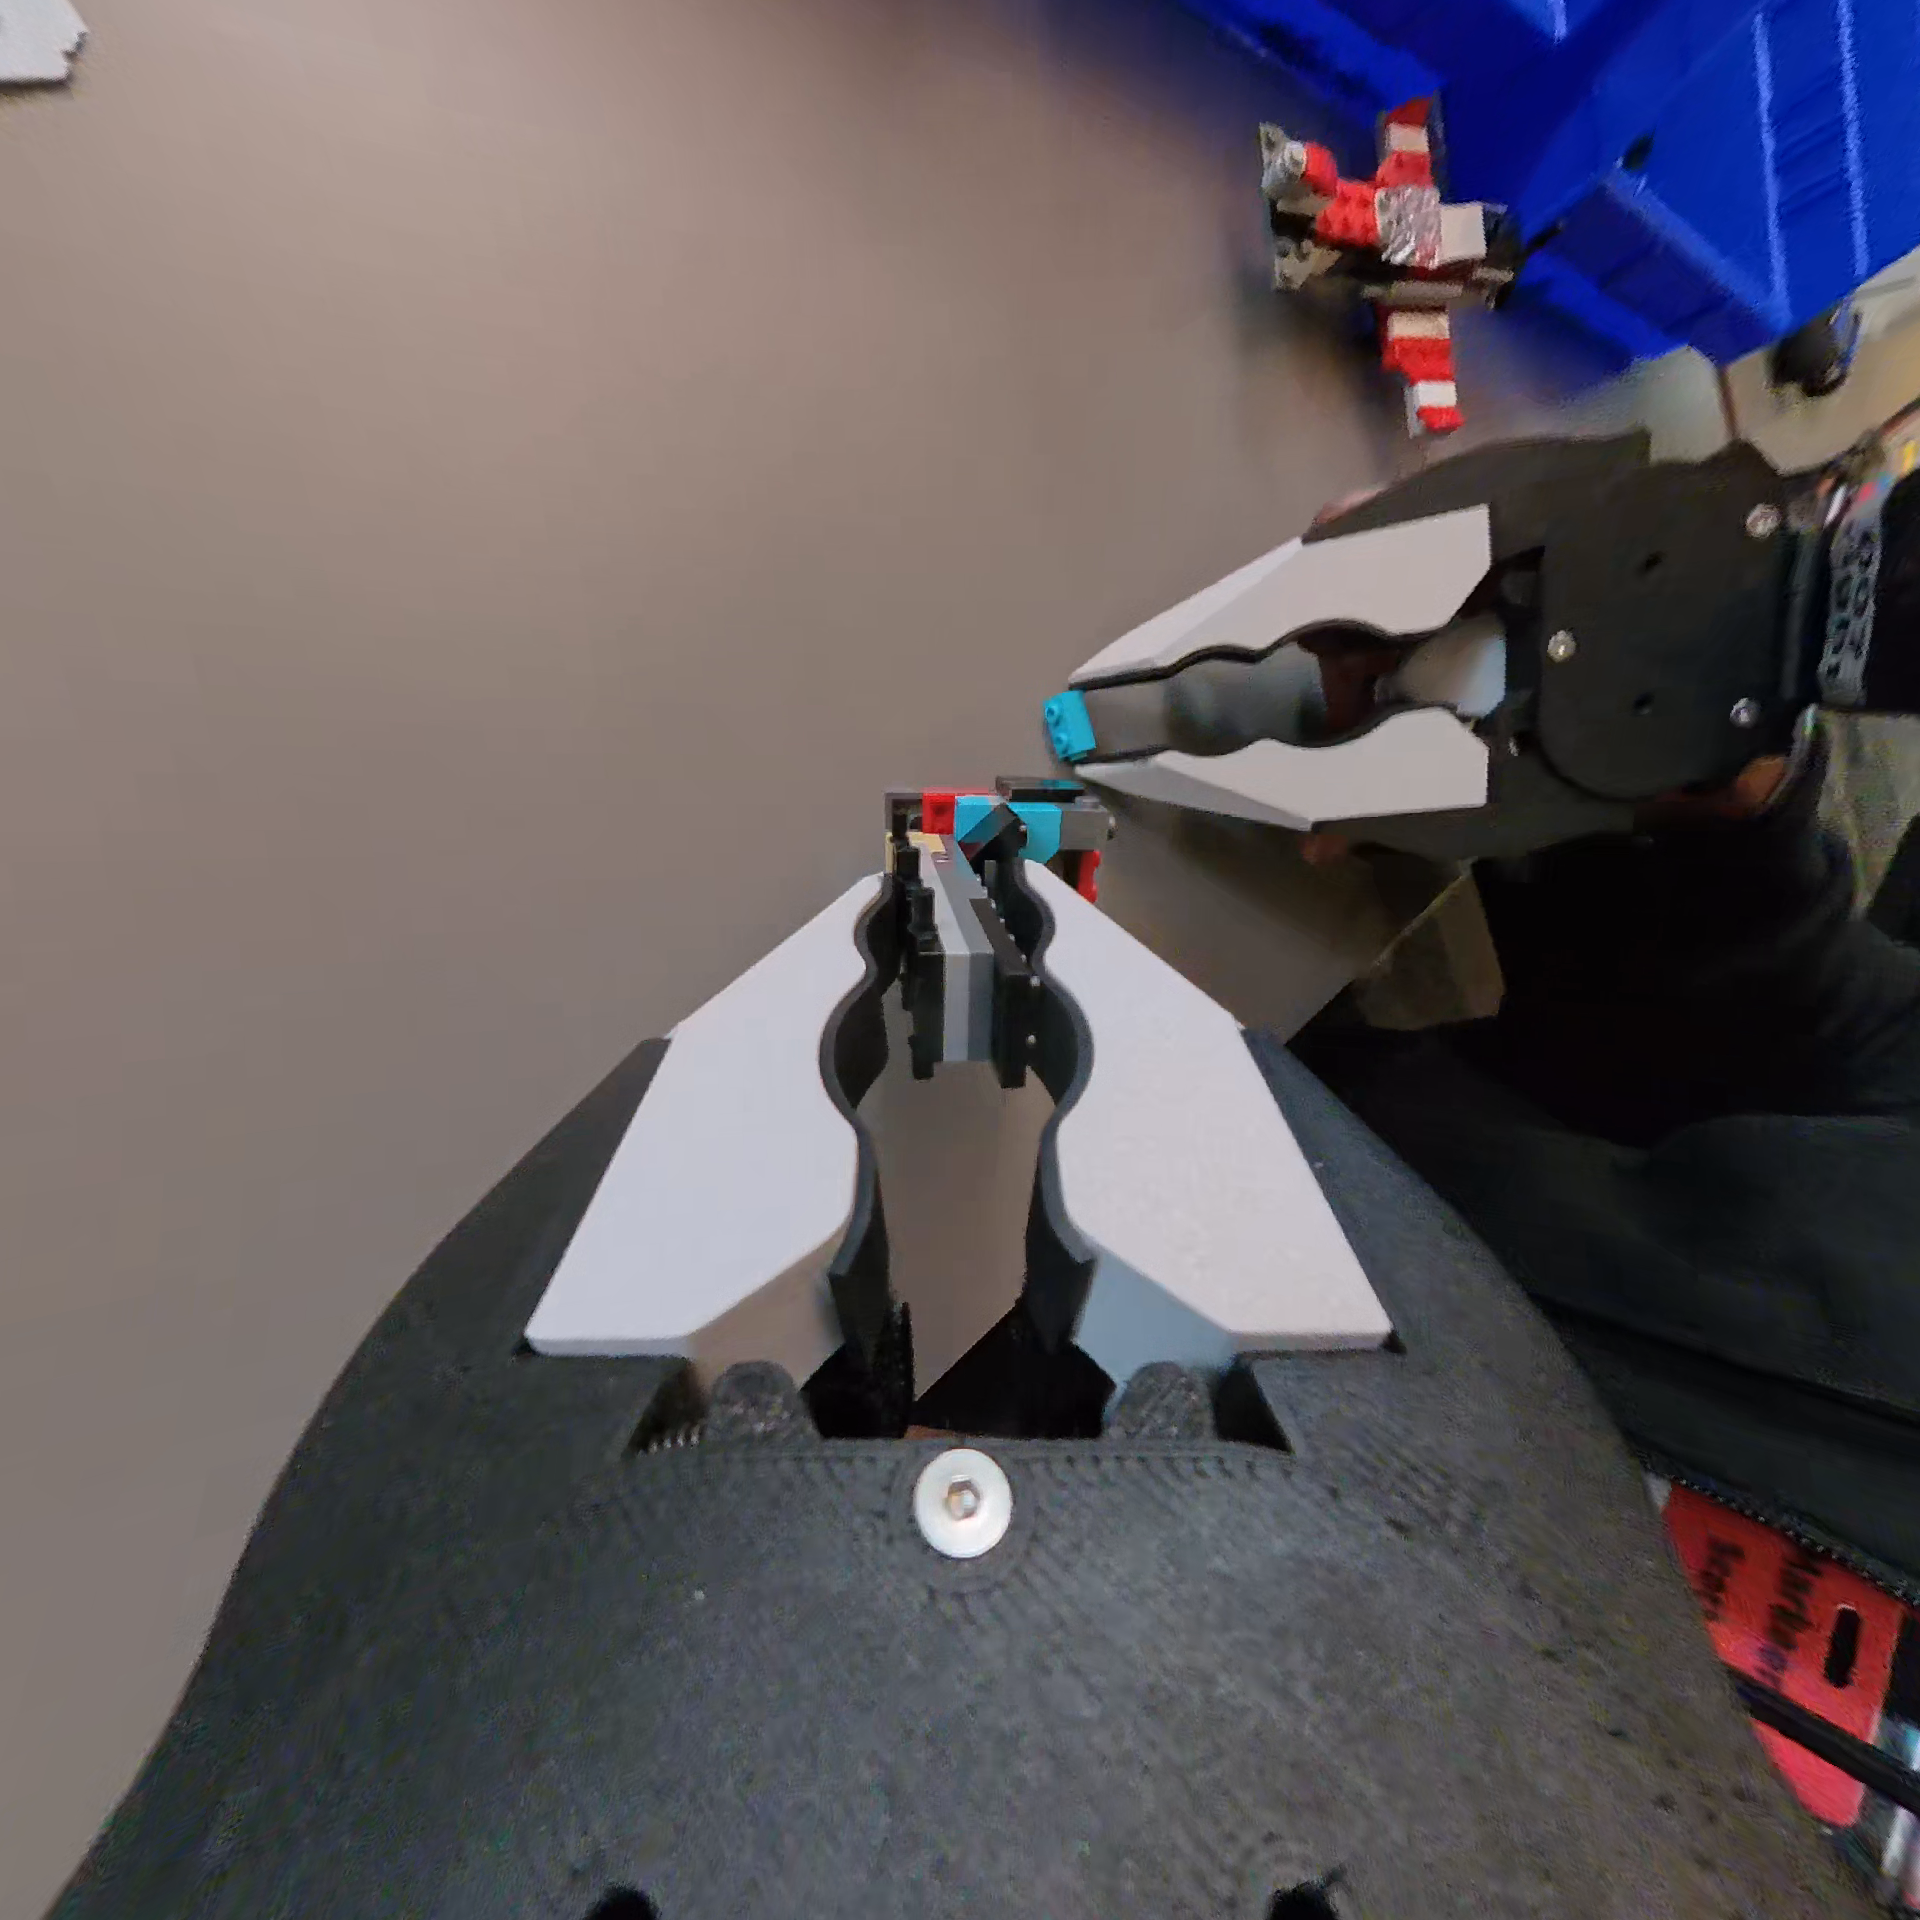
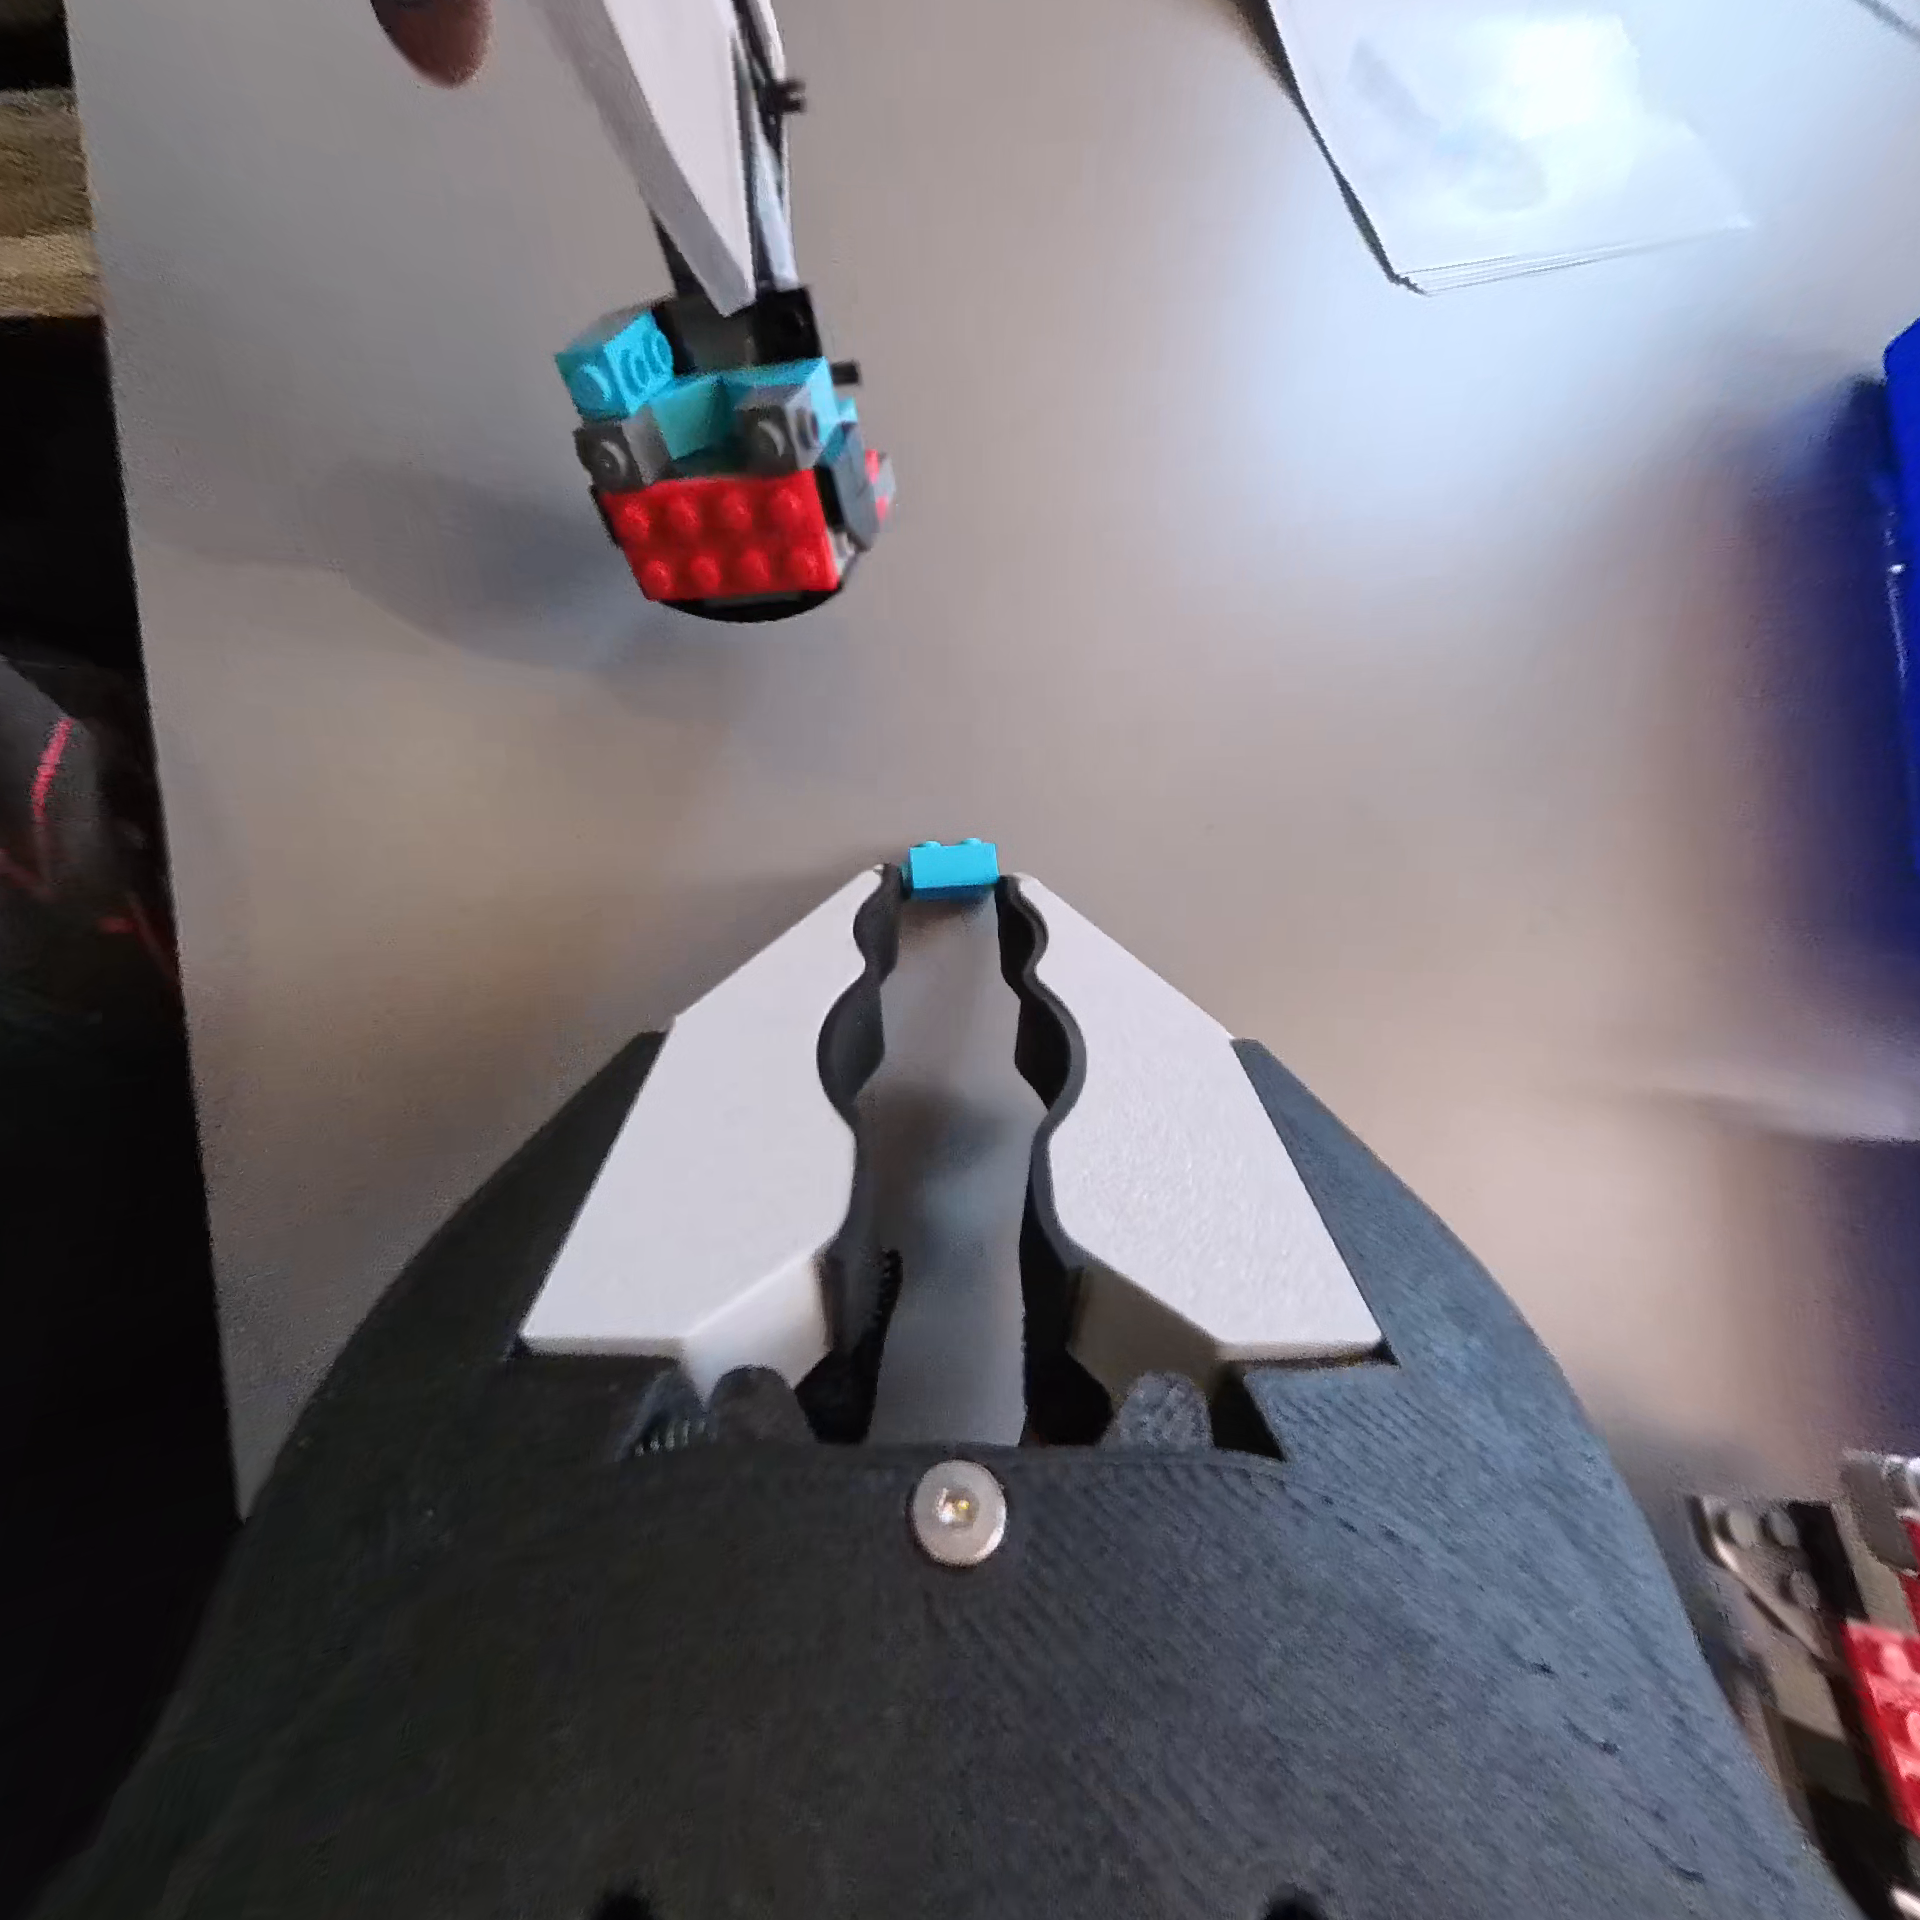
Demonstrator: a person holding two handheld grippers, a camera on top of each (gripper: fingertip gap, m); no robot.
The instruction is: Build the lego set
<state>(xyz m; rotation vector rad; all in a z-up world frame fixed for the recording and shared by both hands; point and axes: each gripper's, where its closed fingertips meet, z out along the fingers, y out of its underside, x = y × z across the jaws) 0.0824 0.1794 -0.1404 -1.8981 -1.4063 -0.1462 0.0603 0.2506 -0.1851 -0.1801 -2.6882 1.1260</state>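
Note:
My left gripper (image 1: 961, 883) is shut on a small lego assembly (image 1: 971, 945) of black, grey, teal and red bricks, held above the table. The same assembly (image 2: 727, 468) shows in the right wrist view at the upper left, with its red studded plate facing me, held by the left gripper's fingers (image 2: 691, 197). My right gripper (image 2: 948, 883) is shut on a small teal brick (image 2: 948, 869) at its fingertips. In the left wrist view the right gripper (image 1: 1075, 727) holds the teal brick (image 1: 1070, 722) just right of and above the assembly, apart from it.
A red, white and grey lego model (image 1: 1382, 249) lies on the grey table (image 1: 416, 520) beside a blue bin (image 1: 1714, 156). A booklet (image 2: 1507, 135) lies at the upper right of the right wrist view. More lego parts (image 2: 1860, 1652) sit at the lower right. The tips of one gripper are about 9 centimetres away from the tips of the other.

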